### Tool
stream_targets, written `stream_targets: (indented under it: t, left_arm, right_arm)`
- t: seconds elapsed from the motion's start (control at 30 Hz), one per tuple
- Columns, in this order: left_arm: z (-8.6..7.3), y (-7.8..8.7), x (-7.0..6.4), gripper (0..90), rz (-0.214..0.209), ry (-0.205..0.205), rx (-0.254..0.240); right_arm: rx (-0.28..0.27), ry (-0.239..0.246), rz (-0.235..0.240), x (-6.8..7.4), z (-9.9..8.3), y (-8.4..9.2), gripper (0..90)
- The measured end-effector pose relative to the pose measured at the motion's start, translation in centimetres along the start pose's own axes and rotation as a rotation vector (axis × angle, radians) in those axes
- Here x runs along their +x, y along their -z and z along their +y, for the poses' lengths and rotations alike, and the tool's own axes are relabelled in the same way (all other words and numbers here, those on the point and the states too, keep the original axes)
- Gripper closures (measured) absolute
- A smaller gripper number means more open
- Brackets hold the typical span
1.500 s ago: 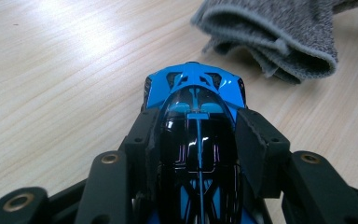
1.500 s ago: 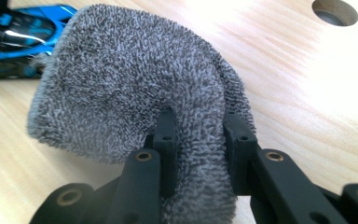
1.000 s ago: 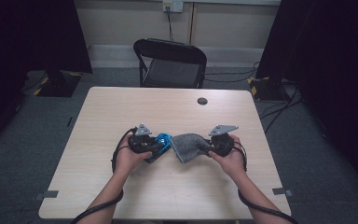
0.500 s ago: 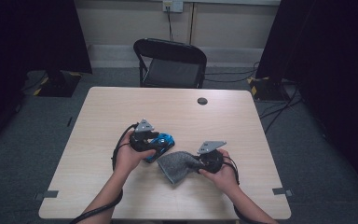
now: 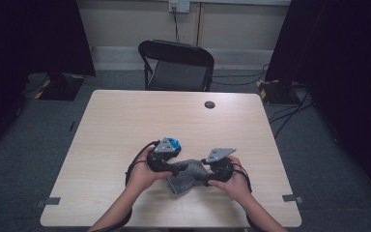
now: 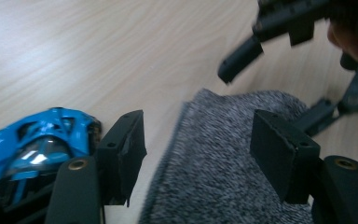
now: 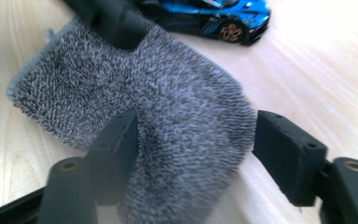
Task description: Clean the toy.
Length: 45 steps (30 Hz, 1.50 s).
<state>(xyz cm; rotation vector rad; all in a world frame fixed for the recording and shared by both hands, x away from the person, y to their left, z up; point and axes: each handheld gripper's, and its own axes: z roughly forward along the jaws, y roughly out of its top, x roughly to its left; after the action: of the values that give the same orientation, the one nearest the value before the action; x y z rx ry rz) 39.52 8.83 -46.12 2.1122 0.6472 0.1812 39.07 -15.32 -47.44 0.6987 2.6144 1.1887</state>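
Note:
A grey fuzzy cloth (image 5: 188, 175) lies on the wooden table (image 5: 125, 121) between my two hands. A blue toy car (image 5: 174, 143) sits just behind it. My left gripper (image 5: 179, 170) points right over the cloth's left part. Its jaws have been opening and now stand apart above the cloth (image 6: 223, 163), with the car (image 6: 37, 144) outside the left jaw. My right gripper (image 5: 200, 180) faces it. Its jaws have just been opening and stand wide, with the cloth (image 7: 168, 102) between them and not pinched. The car (image 7: 214, 14) shows beyond.
A small black round disc (image 5: 209, 104) sits near the table's far edge. A black folding chair (image 5: 176, 67) stands behind the table. Cables run over the grey carpet at the right.
The right hand brought the cloth down and toward the near edge, then opened its jaws and let it go. The left hand moved from the car to the cloth.

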Motion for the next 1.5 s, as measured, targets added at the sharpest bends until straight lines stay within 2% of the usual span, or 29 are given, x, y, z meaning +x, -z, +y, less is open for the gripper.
stream_targets:
  t: [0.03,0.1,0.13,0.2,0.23,0.27,0.3,0.33,0.37,0.43,0.53,0.67,0.73,0.77,0.87,0.9,0.93,1.0,1.03,1.07,1.2,1.23,1.27,1.3,1.33,1.37,1.4,1.47,1.5]
  left_arm:
    - [-0.4,-0.4,-0.6,36.9,-0.027,-0.025,0.002]
    - [-0.5,-0.6,-0.9,35.7,-0.035,-0.043,0.007]
    - [-0.9,-1.1,-1.3,34.9,-0.033,-0.081,0.042]
    - [-1.1,-1.4,-1.4,34.4,-0.029,-0.093,0.062]
    - [-1.6,-1.7,-1.5,34.0,-0.041,-0.092,0.085]
    - [-1.6,-1.7,-1.5,33.8,-0.041,-0.092,0.085]
    - [-2.0,-2.0,-1.6,33.8,-0.045,-0.108,0.112]
    - [-2.0,-2.0,-1.6,33.7,-0.045,-0.108,0.112]
    - [-2.4,-2.3,-1.7,33.7,-0.044,-0.135,0.124]
    - [-2.6,-2.3,-1.9,34.7,-0.038,-0.153,0.123]
    - [-2.6,-2.3,-2.0,40.0,-0.034,-0.154,0.126]
    - [-2.8,-2.1,-2.1,54.0,-0.055,-0.164,0.118]
    - [-2.8,-2.0,-2.1,62.8,-0.055,-0.153,0.119]
    - [-2.8,-1.9,-2.2,66.1,-0.052,-0.116,0.117]
    - [-2.8,-1.4,-2.0,69.9,-0.06,-0.055,0.117]
    - [-2.8,-1.4,-2.0,70.5,-0.06,-0.055,0.117]
    - [-2.8,-0.5,-1.8,70.9,-0.053,0.0,0.121]
    - [-2.8,0.1,-1.8,71.1,-0.05,0.01,0.129]
    - [-3.1,1.3,-1.7,71.1,-0.044,0.049,0.123]
    - [-3.1,1.3,-1.7,71.1,-0.044,0.049,0.123]
    - [-4.0,3.1,-1.5,71.0,-0.016,0.088,0.123]
    - [-4.5,4.0,-1.4,71.0,-0.002,0.103,0.11]
    - [-4.5,4.0,-1.4,71.0,-0.002,0.103,0.11]
    - [-4.9,5.0,-1.2,71.0,0.015,0.115,0.105]
    - [-4.9,5.0,-1.2,71.0,0.015,0.115,0.105]
    - [-5.2,5.6,-1.1,71.0,0.026,0.128,0.096]
    - [-5.7,6.4,-0.9,71.0,0.041,0.139,0.09]
    - [-5.9,6.7,-0.7,71.0,0.052,0.143,0.087]
    - [-6.2,7.1,-0.6,70.9,0.059,0.148,0.087]
  right_arm:
    - [-0.011,-0.009,0.001,-0.4,0.0,0.6,26.5]
    - [-0.017,-0.015,-0.021,-1.0,0.0,1.2,24.1]
    - [-0.017,-0.023,-0.032,-1.3,0.0,1.5,23.2]
    - [-0.023,-0.034,-0.039,-1.6,0.1,1.7,22.6]
    - [-0.029,-0.06,-0.049,-2.1,0.3,2.0,19.9]
    - [-0.037,-0.07,-0.052,-2.3,0.4,2.0,19.4]
    - [-0.043,-0.076,-0.054,-2.4,0.6,2.0,18.9]
    - [-0.043,-0.076,-0.054,-2.4,0.6,2.0,18.9]
    - [-0.051,-0.08,-0.063,-2.5,1.1,1.7,18.1]
    - [-0.053,-0.085,-0.063,-2.7,1.6,1.3,16.5]
    - [-0.065,-0.095,-0.052,-2.8,2.1,0.8,16.2]
    - [-0.064,-0.107,-0.044,-3.2,3.4,-0.6,16.0]
    - [-0.062,-0.107,-0.04,-3.3,3.6,-0.9,16.0]
    - [-0.055,-0.104,-0.036,-3.4,4.1,-1.6,16.2]
    - [-0.045,-0.098,-0.026,-3.3,4.9,-2.6,16.4]
    - [-0.043,-0.094,-0.017,-3.3,5.2,-3.0,16.4]
    - [-0.045,-0.092,-0.012,-3.2,5.5,-3.4,16.4]
    - [-0.047,-0.09,-0.002,-3.1,5.7,-3.8,16.4]
    - [-0.049,-0.086,0.014,-2.9,6.1,-4.7,16.4]
    - [-0.049,-0.086,0.014,-2.9,6.1,-4.7,16.4]
    - [-0.04,-0.059,0.046,-2.2,7.0,-6.4,16.8]
    - [-0.043,-0.041,0.064,-1.9,7.5,-7.1,16.9]
    - [-0.045,-0.036,0.071,-1.8,7.8,-7.4,16.9]
    - [-0.043,-0.031,0.075,-1.6,8.0,-7.8,16.9]
    - [-0.038,-0.028,0.084,-1.6,8.3,-8.2,16.9]
    - [-0.038,-0.028,0.084,-1.6,8.3,-8.2,16.9]
    - [-0.039,-0.019,0.093,-1.3,8.9,-9.0,16.9]
    - [-0.04,-0.016,0.098,-1.3,9.1,-9.2,16.8]
    - [-0.037,-0.004,0.118,-1.0,9.6,-9.8,15.8]
